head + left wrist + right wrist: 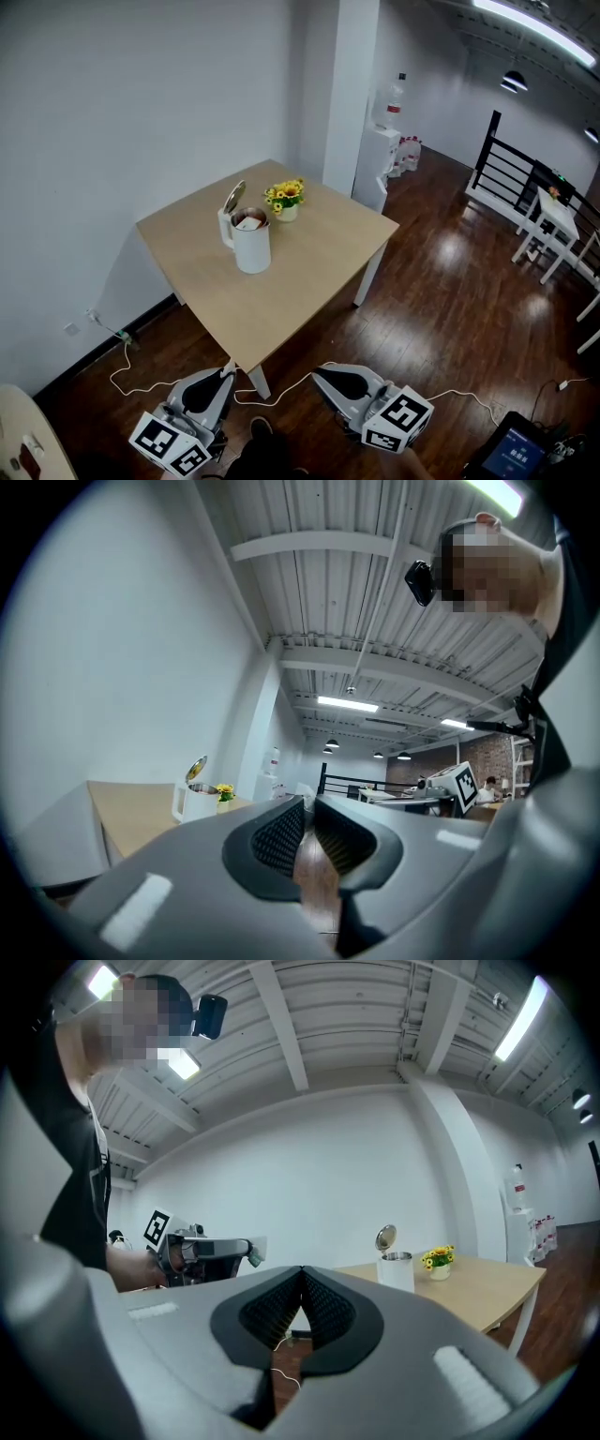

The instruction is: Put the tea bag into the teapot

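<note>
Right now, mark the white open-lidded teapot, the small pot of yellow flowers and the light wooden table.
White open-lidded teapot (253, 251): head view, on its body.
Small pot of yellow flowers (285, 194): head view, on the blooms.
Light wooden table (281, 295): head view, on its bare top.

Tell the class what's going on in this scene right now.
A person stands off the table corner holding a gripper in each hand, low over the floor, both empty. The left gripper has its jaws a sliver apart; the right gripper is shut. The white teapot sits on the table, lid up, beside yellow flowers.
</note>
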Demonstrator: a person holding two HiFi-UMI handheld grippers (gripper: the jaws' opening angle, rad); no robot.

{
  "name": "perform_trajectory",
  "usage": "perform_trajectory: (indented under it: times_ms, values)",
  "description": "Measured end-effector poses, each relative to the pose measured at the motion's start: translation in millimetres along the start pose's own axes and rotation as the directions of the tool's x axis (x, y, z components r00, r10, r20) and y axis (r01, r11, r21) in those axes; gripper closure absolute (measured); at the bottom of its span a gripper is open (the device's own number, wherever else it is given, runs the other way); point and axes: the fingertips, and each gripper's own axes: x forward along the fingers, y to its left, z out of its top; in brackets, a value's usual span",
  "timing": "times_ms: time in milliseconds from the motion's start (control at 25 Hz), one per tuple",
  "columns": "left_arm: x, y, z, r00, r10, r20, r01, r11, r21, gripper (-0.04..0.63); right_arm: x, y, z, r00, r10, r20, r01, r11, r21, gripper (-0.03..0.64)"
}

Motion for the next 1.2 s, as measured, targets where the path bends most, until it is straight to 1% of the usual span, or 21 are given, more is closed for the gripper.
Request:
perform_trajectory:
  times_ms: [120, 320, 520, 720, 920, 1200]
  values:
    - [14.6, 25.3, 5.9, 1.0, -0.008, 0.005, 0.008, 1.0, 0.0, 0.552, 23.2, -14.8, 5.8, 1.0, -0.008, -0.006, 0.008, 1.0, -0.013, 0.615]
    - [42.9, 67.6, 23.9, 0.999, -0.038, 0.027, 0.038, 0.999, 0.006, 0.552, 65.6, -46.6, 19.2, 0.999, -0.045, -0.017, 0.044, 0.998, -0.033, 0.615]
    - [62.1, 109.2, 37.3, 0.998, -0.05, 0.044, 0.049, 0.999, 0.009, 0.552, 105.9, -64.9, 28.6, 0.998, -0.04, -0.037, 0.039, 0.998, -0.046, 0.615]
    - [77.4, 148.1, 41.9, 0.998, -0.052, 0.047, 0.052, 0.999, -0.005, 0.552, 141.4, -84.1, 25.6, 0.997, -0.046, -0.062, 0.044, 0.998, -0.039, 0.615]
    - [91.6, 180.2, 50.5, 0.996, -0.067, 0.059, 0.069, 0.997, -0.037, 0.552, 172.9, -106.8, 27.8, 0.996, -0.063, -0.055, 0.062, 0.998, -0.018, 0.615]
    - [120.5, 203.9, 48.9, 0.996, -0.086, 0.027, 0.087, 0.996, -0.033, 0.552, 194.3, -130.2, 34.4, 0.997, -0.063, -0.049, 0.062, 0.998, -0.019, 0.615]
